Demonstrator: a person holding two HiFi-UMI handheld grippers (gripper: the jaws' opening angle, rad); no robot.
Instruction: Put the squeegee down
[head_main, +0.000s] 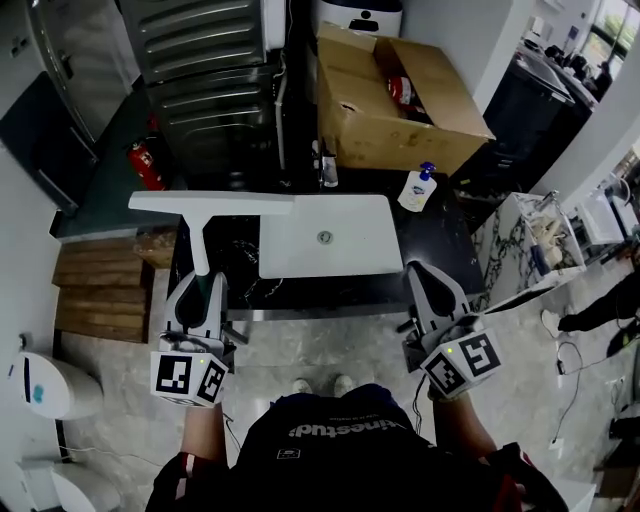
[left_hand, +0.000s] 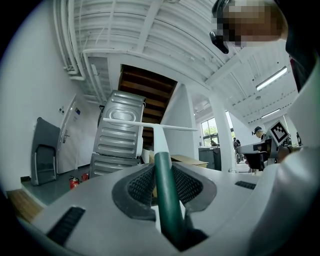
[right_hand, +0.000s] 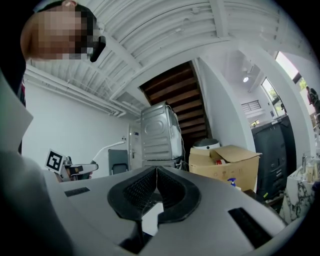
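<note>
The squeegee (head_main: 214, 203) is held in the left gripper (head_main: 202, 284), whose jaws are pinched on the green handle (left_hand: 165, 192). The handle is seen clamped between the ribbed pads in the left gripper view. From the gripper, the long axis of the handle runs straight toward 12 o'clock in the head view. The white blade (left_hand: 150, 125) is set crosswise at the far end, from 9 o'clock to 3 o'clock. The tool is carried roughly level and clear of any surface, so it is judged not yet set down.

The dark desk (head_main: 445, 250) lies at 12 o'clock from both grippers, with a white sink (head_main: 300, 262) let into its middle. In the head view the 3 o'clock end of the blade overlaps the near left corner of the sink, while the 9 o'clock end reaches past the left edge of the desk. How high the blade hangs above the desk cannot be told.

The right gripper (head_main: 421, 272) is pressed together with nothing between its pads. It is held at 3 o'clock from the left gripper, well apart from the squeegee.

The left hand is the only one placed to make the move. A forward reach and a lowering over the desk top are judged to be needed. The blade would have to be kept from overhanging the left edge.
</note>
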